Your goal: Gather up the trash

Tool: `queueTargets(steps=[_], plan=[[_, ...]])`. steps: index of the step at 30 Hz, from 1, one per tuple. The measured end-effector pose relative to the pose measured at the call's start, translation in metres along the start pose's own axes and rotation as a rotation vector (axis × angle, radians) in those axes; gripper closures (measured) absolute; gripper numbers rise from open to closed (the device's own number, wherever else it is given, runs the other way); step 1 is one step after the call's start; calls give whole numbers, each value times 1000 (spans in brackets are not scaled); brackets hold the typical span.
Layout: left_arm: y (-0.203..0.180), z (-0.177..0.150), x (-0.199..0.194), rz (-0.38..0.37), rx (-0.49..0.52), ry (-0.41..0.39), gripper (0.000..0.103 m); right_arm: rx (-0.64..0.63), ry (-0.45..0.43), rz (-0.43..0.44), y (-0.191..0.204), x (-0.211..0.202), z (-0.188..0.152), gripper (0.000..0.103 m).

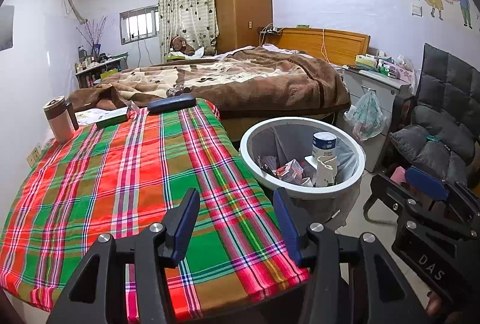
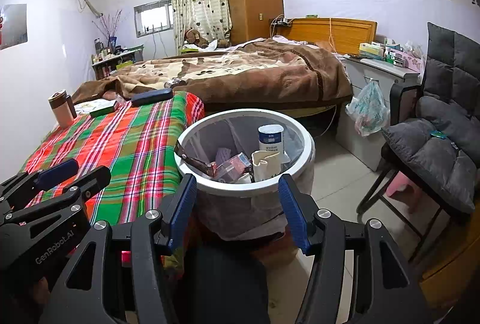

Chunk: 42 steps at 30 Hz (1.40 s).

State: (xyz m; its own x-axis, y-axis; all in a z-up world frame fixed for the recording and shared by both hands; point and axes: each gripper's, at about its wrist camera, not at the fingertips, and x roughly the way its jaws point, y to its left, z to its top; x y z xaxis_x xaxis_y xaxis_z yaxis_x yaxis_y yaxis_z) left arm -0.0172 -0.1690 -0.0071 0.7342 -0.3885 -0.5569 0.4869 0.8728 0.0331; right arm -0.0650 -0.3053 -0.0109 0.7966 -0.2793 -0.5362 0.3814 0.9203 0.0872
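Trash fills the white-rimmed bin [image 2: 244,189] standing on the floor just beside the right edge of the table with the plaid cloth [image 1: 126,174]: a white canister with a blue label [image 2: 271,139] stands upright against the far wall, its print too small to read, and beside it lie a crumpled pale carton [image 2: 264,165] and reddish wrappers [image 2: 232,166] whose lettering is blurred. The bin's lower part is hidden behind the right gripper [image 2: 237,195], whose blue-padded jaws stand wide apart with nothing between them. The left gripper [image 1: 235,207] hangs over the table's near right corner, jaws parted and empty; its body reads "GenRobot.AI". Along the table's far edge sit a tumbler [image 1: 58,122], a green box [image 1: 112,118] and a dark case [image 1: 171,104].
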Motion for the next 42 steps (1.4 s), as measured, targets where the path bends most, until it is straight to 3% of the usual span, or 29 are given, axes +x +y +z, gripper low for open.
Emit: queueTargets(steps=[42], plan=[[2, 0, -1, 7, -8, -5, 52, -1, -1, 3, 5, -4, -1, 45]])
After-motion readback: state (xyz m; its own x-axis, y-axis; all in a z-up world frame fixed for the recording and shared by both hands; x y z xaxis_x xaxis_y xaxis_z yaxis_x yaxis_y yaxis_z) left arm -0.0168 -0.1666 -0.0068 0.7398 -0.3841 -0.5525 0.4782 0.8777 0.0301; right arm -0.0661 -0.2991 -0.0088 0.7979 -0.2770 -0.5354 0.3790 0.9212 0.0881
